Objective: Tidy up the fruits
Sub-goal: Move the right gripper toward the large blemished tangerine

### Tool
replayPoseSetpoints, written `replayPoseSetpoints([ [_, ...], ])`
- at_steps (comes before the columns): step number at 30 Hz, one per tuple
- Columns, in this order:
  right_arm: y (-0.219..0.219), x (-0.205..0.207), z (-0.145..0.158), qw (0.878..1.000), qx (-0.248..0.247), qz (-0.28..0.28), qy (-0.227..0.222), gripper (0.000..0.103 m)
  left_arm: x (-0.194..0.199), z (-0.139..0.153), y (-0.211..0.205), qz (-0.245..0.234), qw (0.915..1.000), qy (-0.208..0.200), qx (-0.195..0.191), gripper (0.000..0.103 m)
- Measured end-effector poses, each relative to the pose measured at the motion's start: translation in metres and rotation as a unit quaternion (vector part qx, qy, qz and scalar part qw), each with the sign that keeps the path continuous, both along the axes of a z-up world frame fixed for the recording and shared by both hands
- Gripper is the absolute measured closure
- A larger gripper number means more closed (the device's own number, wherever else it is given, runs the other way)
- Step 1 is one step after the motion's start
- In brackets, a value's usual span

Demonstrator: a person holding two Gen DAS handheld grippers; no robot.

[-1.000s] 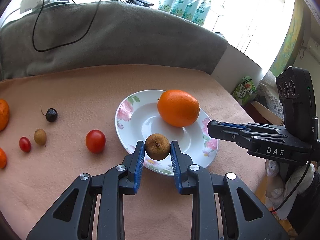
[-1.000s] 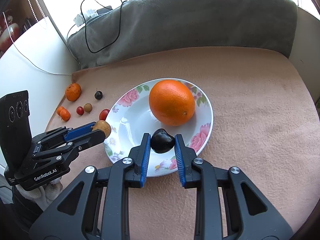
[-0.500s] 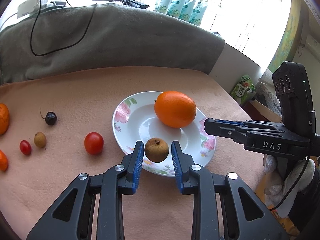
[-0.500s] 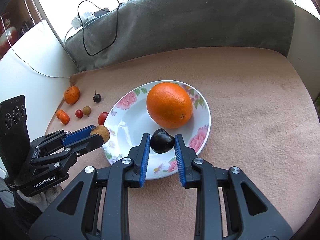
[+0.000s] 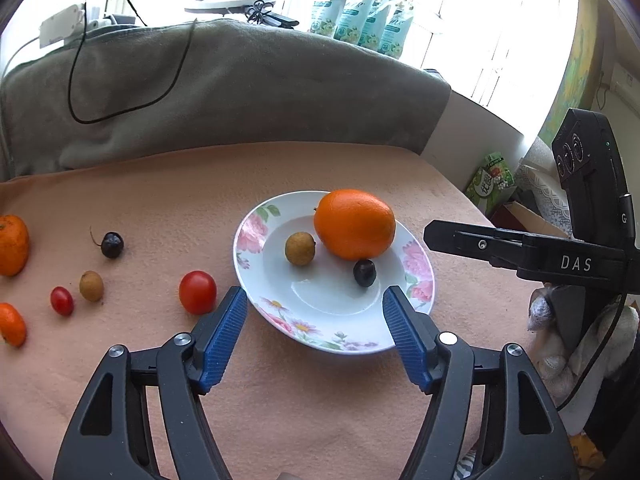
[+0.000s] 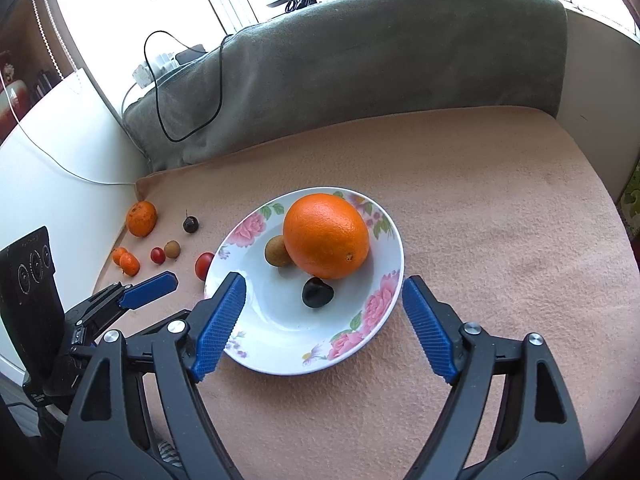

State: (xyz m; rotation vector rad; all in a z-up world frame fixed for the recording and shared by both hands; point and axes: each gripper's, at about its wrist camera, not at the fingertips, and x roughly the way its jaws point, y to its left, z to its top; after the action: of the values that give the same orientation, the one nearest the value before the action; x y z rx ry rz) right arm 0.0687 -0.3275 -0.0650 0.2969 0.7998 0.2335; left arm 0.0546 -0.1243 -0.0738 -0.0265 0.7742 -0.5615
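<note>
On the peach blanket (image 5: pixel 320 168), a floral plate (image 5: pixel 280 320); behind, perhaps a sofa back (image 5: pixel 240 88).

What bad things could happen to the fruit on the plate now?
1. The brown fruit and dark cherry lie loose in the sloped flowered plate. Both claws have just been opening and hold nothing, so a nudge could set either rolling.
2. The left claw and right claw hang open around the plate's near rim; dipping lower might tip it.
3. The big orange touches the brown fruit; adding more could jostle them.
</note>
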Motion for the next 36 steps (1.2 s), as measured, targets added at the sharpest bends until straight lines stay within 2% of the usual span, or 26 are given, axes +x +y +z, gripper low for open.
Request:
replayPoseSetpoints([
  [2, 0.000, 0.001, 0.000, 1.000, 0.004, 0.000, 0.002, 0.020, -0.001, 0.001, 0.000, 0.006, 1.0000, -0.004, 0.004, 0.033],
  [6, 0.005, 0.002, 0.004, 1.000, 0.005, 0.002, -0.004, 0.020, -0.001, 0.005, 0.005, 0.022, 0.9997, -0.010, 0.008, 0.026],
  [23, 0.048, 0.028, 0.028, 0.999, 0.008, 0.040, -0.032, 0.020, 0.000, 0.019, 0.053, 0.083, 0.9961, -0.030, 0.002, 0.026],
  [36, 0.101, 0.058, 0.040, 0.995, 0.028, 0.083, -0.042, 0.020, 0.008, 0.024, 0.113, 0.147, 0.9885, -0.033, 0.002, 0.026],
])
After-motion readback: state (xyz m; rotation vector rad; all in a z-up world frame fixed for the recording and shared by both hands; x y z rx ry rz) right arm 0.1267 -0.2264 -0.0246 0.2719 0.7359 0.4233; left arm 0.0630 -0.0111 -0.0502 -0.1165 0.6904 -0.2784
